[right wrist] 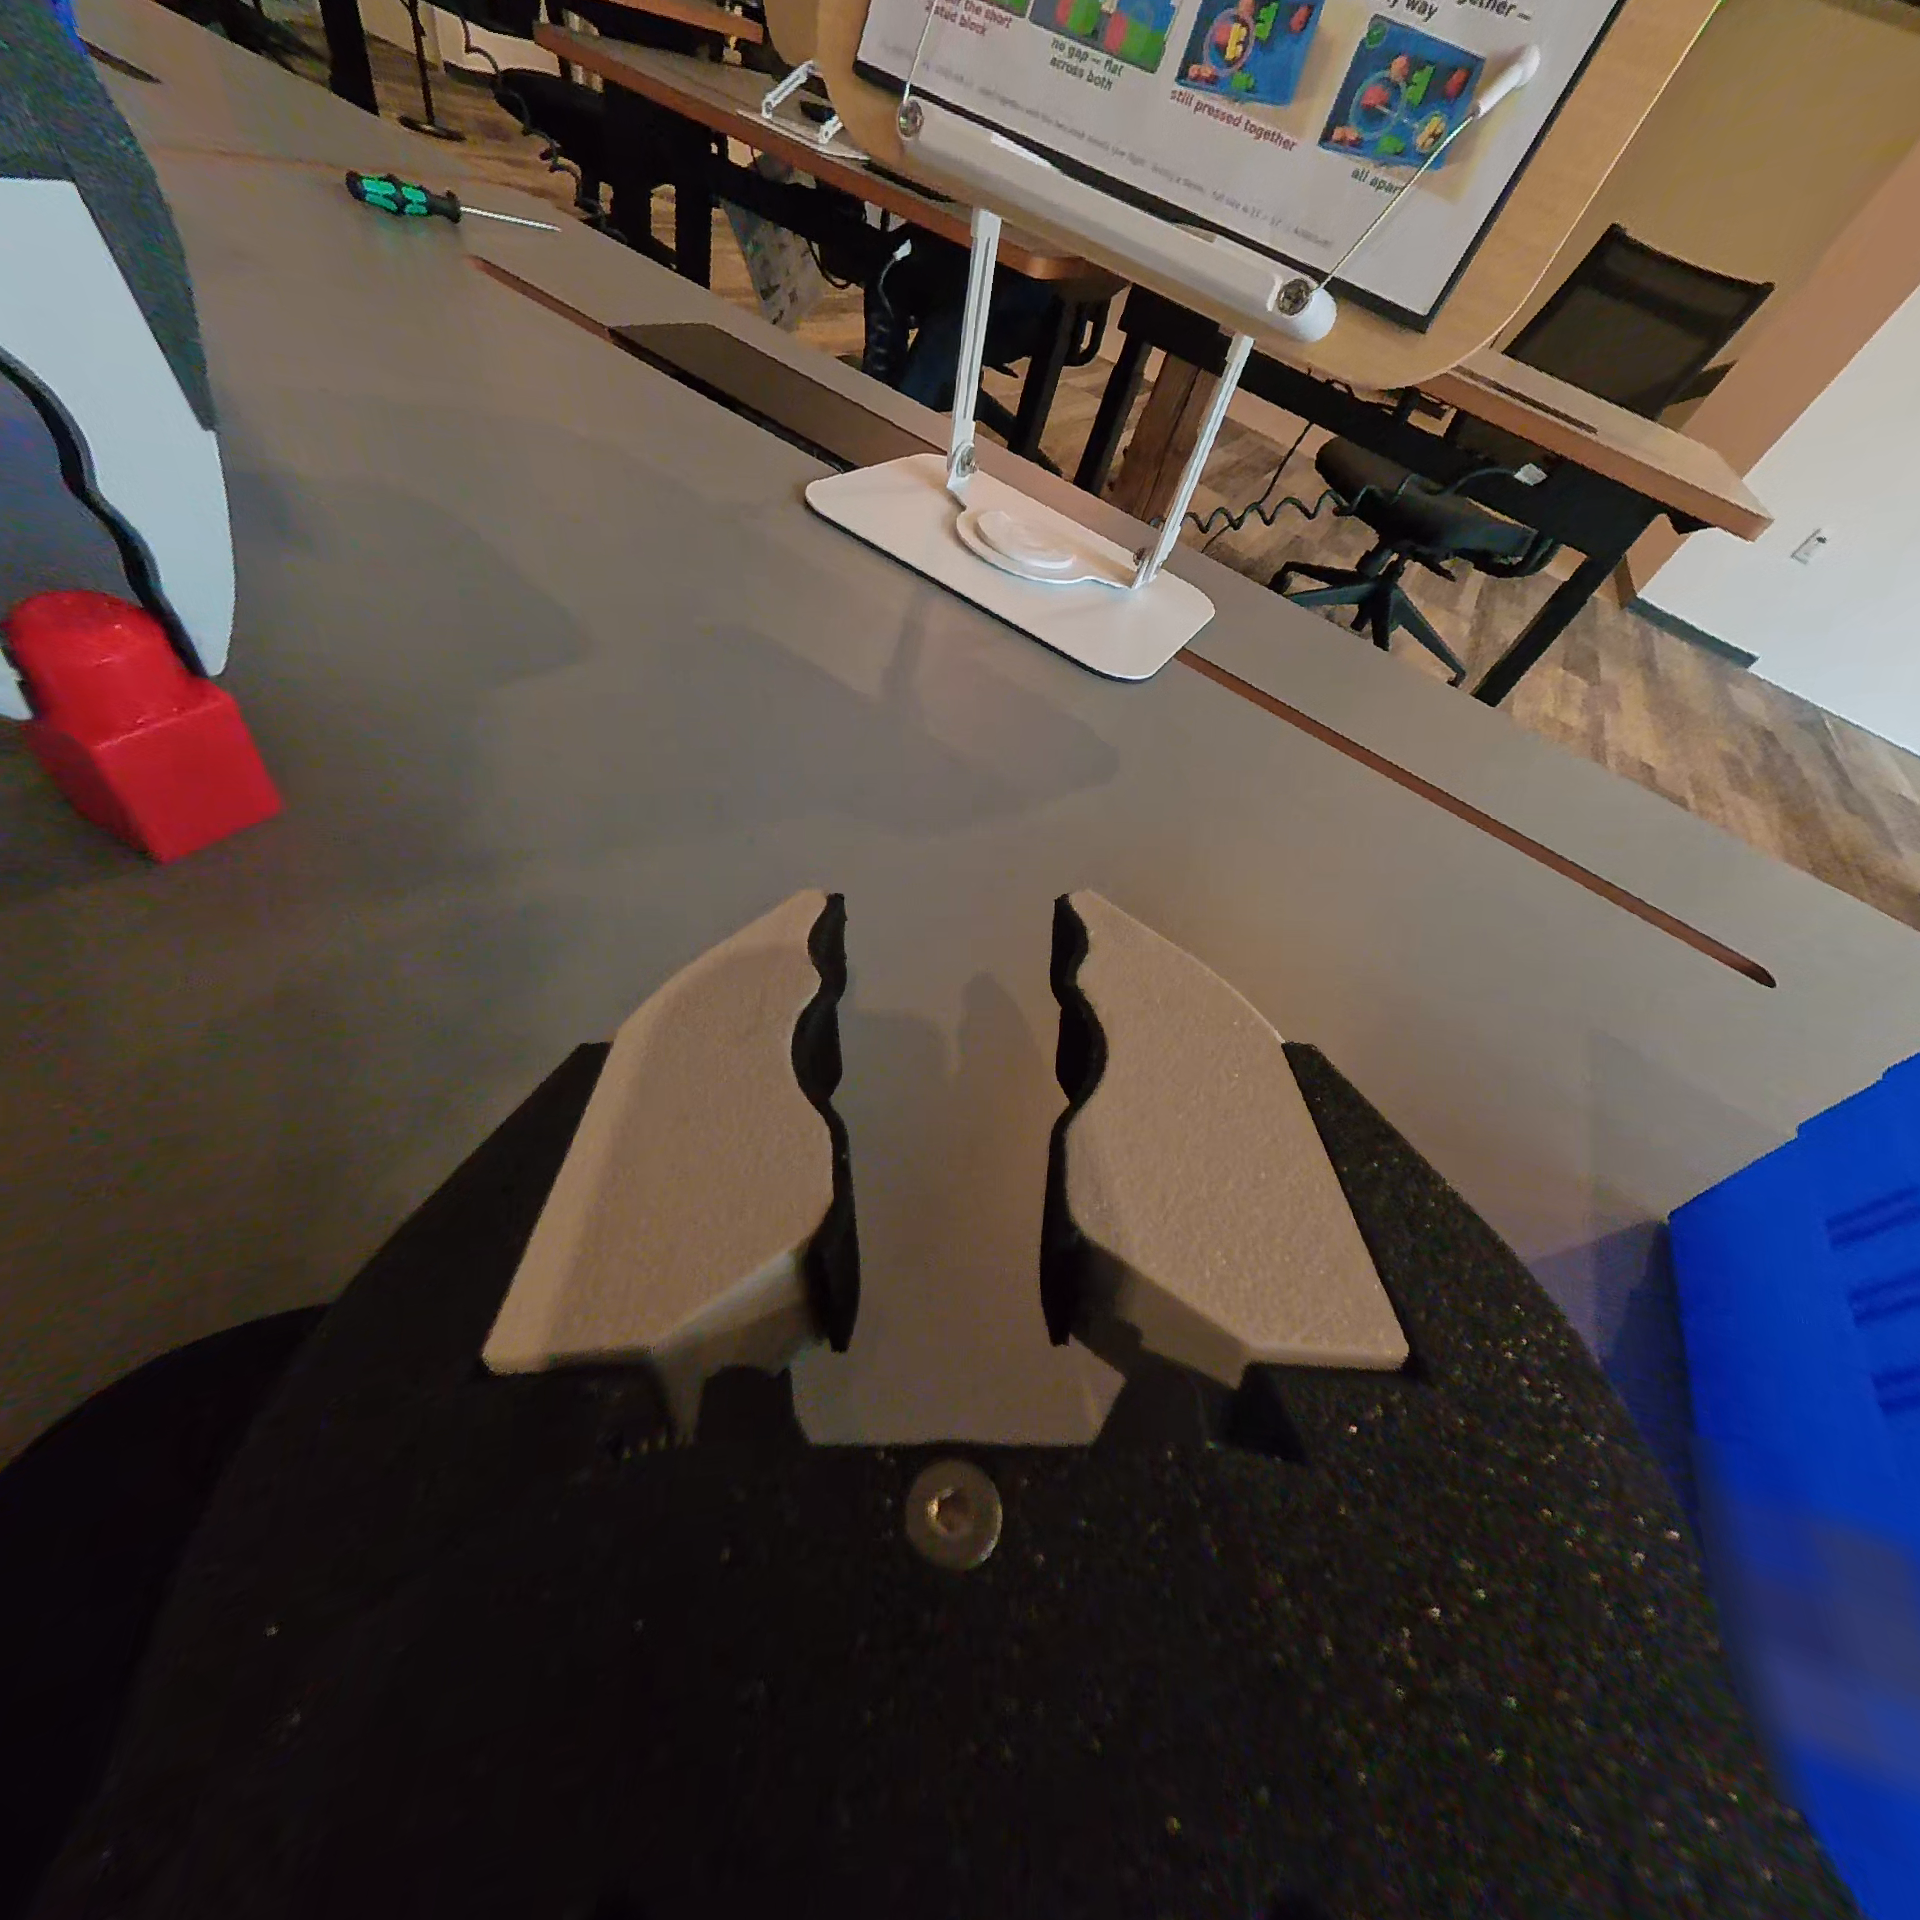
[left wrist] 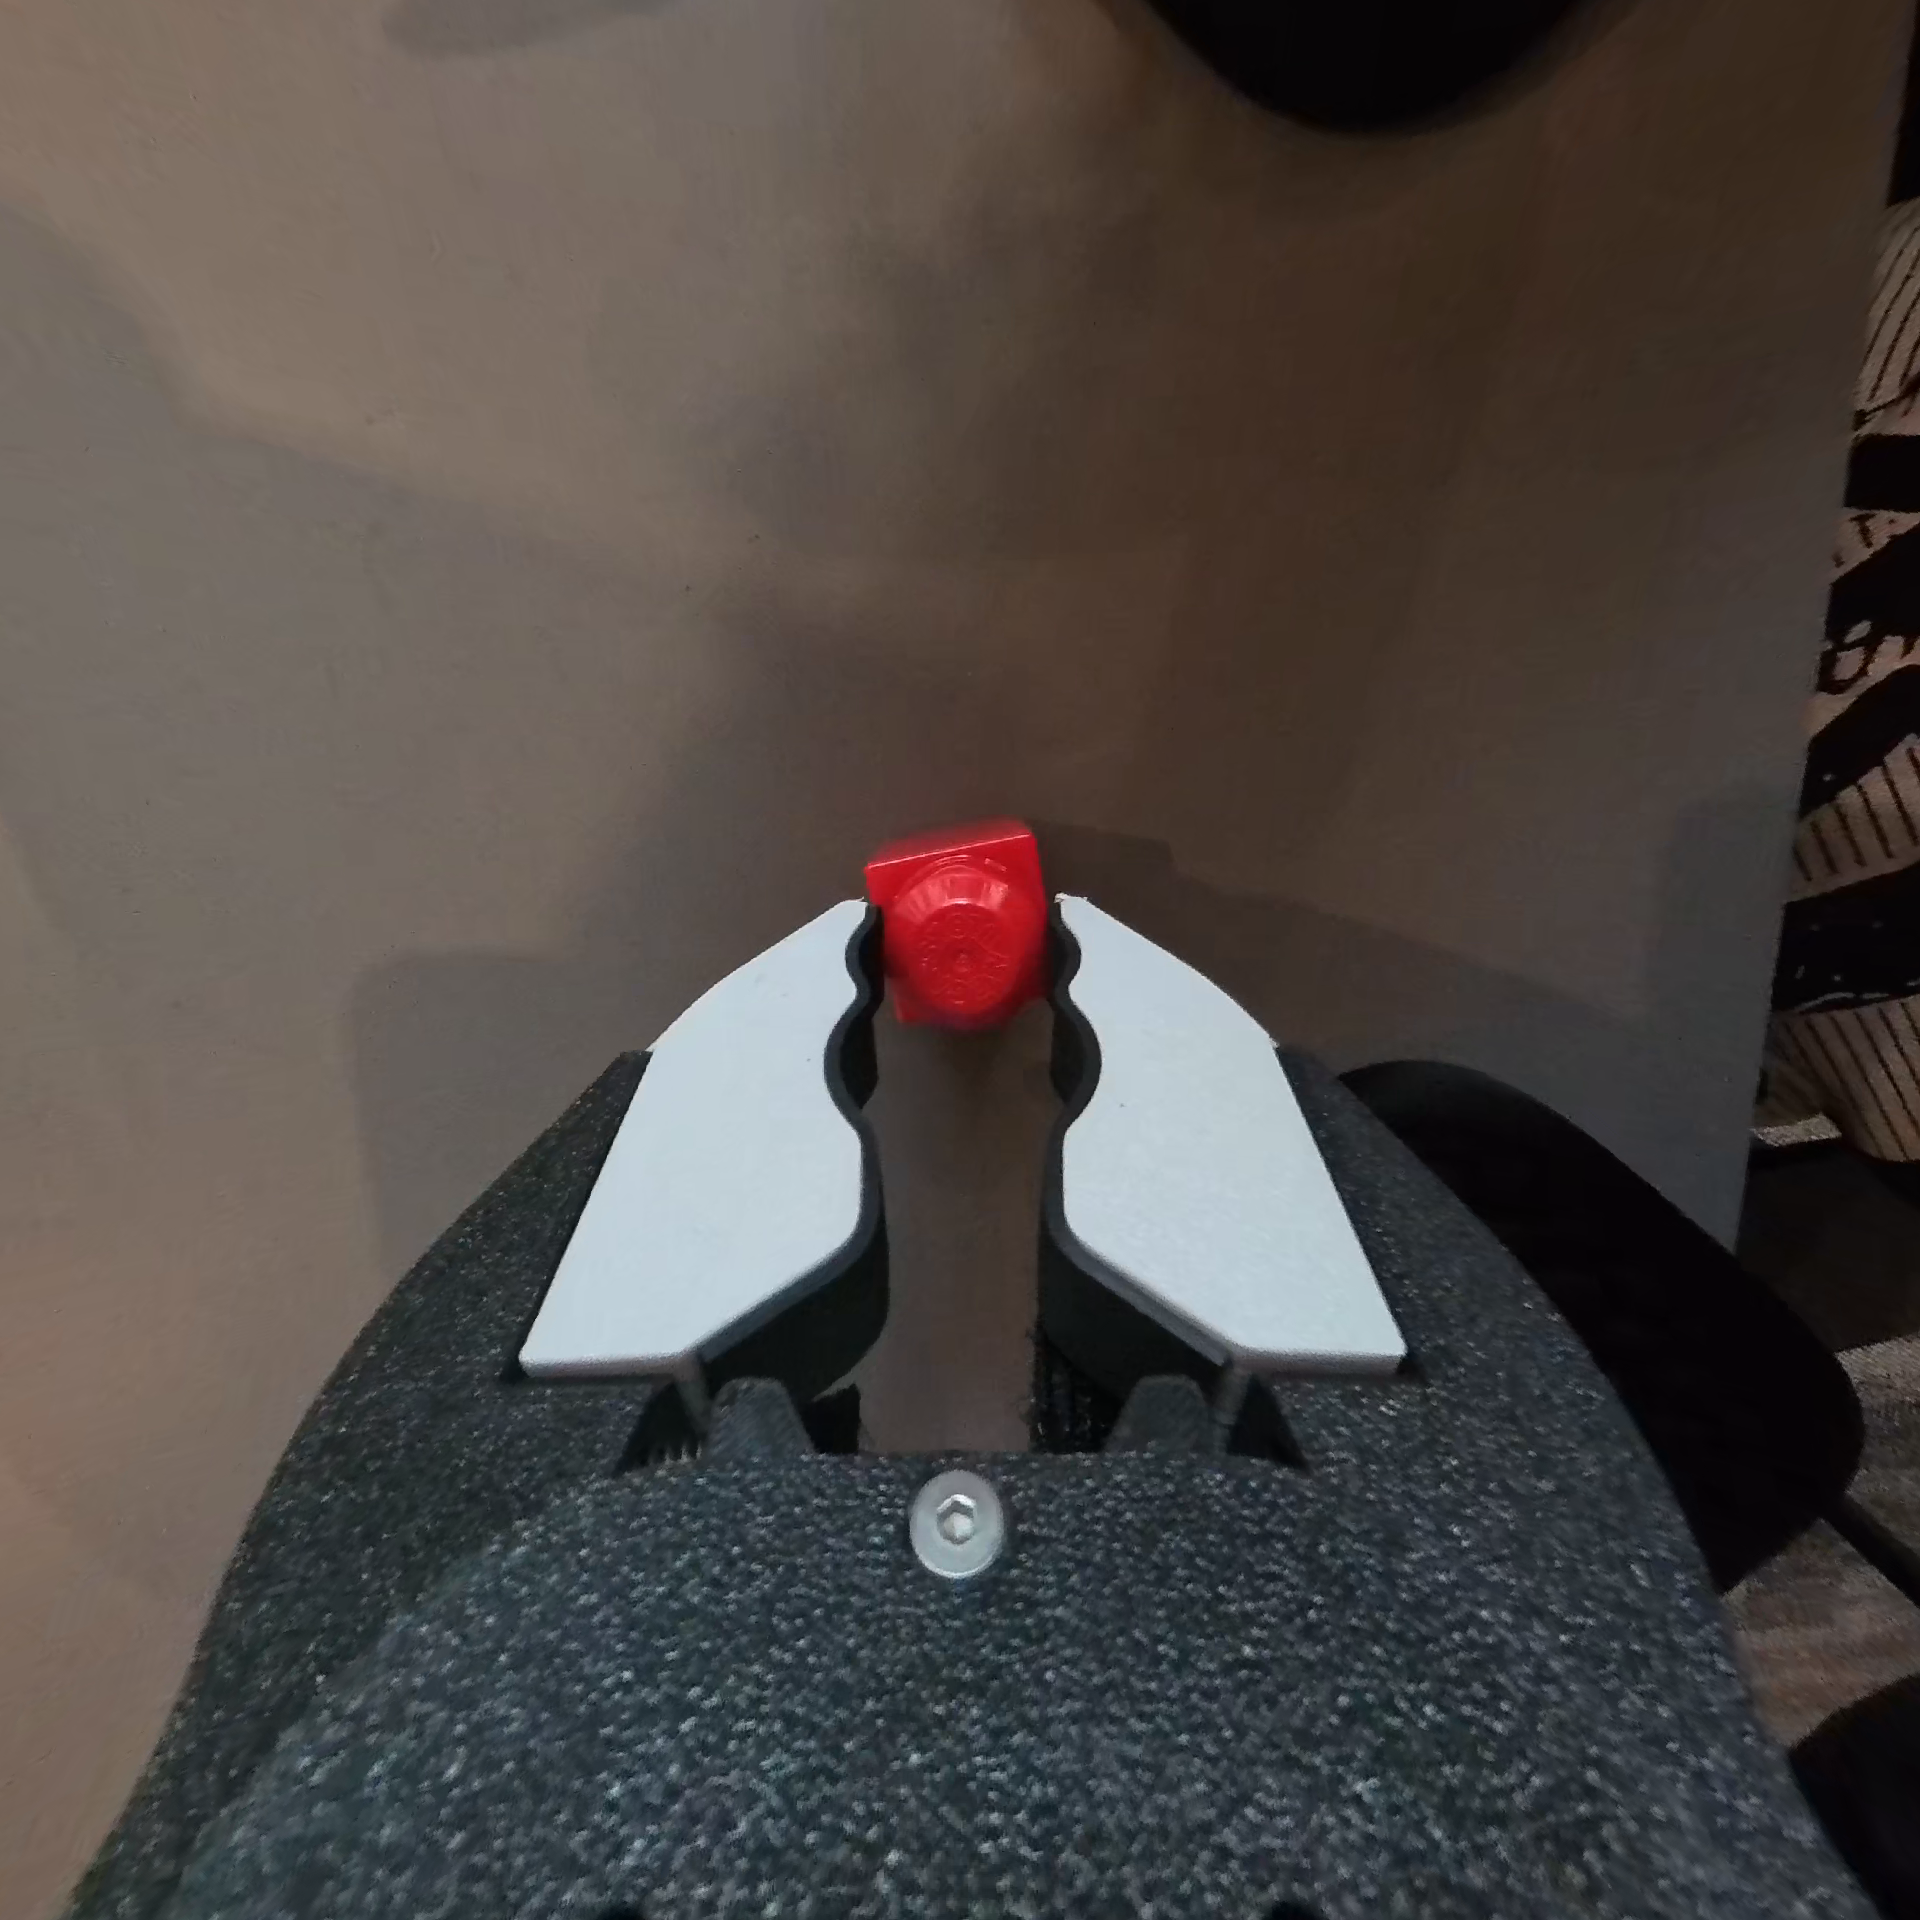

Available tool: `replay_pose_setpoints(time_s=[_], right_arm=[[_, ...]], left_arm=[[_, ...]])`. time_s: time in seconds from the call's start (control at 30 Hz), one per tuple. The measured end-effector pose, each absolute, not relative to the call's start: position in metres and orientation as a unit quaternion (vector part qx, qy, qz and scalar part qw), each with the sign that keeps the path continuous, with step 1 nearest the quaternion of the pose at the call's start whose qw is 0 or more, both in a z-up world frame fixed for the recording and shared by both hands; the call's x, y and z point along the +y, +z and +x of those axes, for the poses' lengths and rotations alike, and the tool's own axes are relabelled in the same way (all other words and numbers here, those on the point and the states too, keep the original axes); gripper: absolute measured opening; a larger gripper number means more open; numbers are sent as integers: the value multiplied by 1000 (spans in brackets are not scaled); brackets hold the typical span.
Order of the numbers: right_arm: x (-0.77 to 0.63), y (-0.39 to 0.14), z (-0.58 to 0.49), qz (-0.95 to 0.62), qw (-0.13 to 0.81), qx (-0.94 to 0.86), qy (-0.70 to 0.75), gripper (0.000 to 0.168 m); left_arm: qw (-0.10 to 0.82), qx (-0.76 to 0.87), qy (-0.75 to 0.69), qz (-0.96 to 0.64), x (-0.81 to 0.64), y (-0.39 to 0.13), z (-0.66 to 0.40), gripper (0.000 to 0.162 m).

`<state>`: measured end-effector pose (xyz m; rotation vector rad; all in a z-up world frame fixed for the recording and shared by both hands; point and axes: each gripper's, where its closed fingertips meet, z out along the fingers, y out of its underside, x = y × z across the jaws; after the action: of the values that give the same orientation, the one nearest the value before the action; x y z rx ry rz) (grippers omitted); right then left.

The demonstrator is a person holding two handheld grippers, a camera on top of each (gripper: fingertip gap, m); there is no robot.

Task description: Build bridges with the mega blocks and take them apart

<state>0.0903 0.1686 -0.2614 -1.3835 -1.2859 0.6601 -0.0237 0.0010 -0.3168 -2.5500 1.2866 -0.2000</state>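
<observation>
A red one-stud mega block [left wrist: 961, 951] sits between the fingertips of my left gripper [left wrist: 961, 920], which is shut on it and points down at the grey table [left wrist: 520, 520]. In the right wrist view the same red block [right wrist: 145, 748] is at the far left, at table level and slightly tilted, with one finger [right wrist: 135, 499] of the left gripper against its stud. My right gripper [right wrist: 951, 914] is open and empty, low over bare table to the right of the block.
A blue bin [right wrist: 1808, 1299] stands at the right edge, close to my right gripper. A white stand [right wrist: 1018, 551] holding an instruction board is at the table's far side. A green-handled screwdriver [right wrist: 416, 197] lies far left. Left tips to right tips: about 20 cm.
</observation>
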Motion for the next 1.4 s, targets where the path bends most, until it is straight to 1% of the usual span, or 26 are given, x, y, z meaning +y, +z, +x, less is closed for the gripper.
replay_pose_setpoints(time_s=[0.1,0.13,0.33,0.47,0.6,0.7,0.87,1.0,1.1,1.2,1.33,1.4], right_arm=[[169,-262,90,-582,539,-542,276,38],[169,-262,90,-582,539,-542,276,38],[169,-263,91,-583,539,-543,275,38],[169,-264,91,-584,537,-544,274,38],[170,-264,91,-585,537,-543,274,38],[170,-264,91,-585,537,-544,272,38],[170,-266,91,-587,534,-548,266,38],[170,-268,91,-587,532,-551,263,38],[170,-268,91,-588,533,-550,261,38],[170,-267,91,-589,534,-547,263,38],[171,-268,91,-590,533,-548,261,38],[171,-268,91,-590,534,-547,260,38]], left_arm=[[143,445,-72,-881,2,-317,-24,31],[144,443,-73,-882,2,-317,-24,34],[154,435,-71,-885,2,-317,-27,58],[205,397,-65,-892,-4,-294,-33,74],[240,330,-44,-912,-30,-264,-66,80],[258,259,-13,-931,-57,-242,-109,79],[287,142,41,-946,-118,-204,-189,64],[279,46,89,-955,-169,-191,-258,56],[259,-19,76,-963,-200,-199,-296,54],[217,-76,66,-971,-227,-219,-329,54],[124,-156,108,-974,-269,-251,-373,55],[91,-189,117,-971,-284,-264,-384,53]])
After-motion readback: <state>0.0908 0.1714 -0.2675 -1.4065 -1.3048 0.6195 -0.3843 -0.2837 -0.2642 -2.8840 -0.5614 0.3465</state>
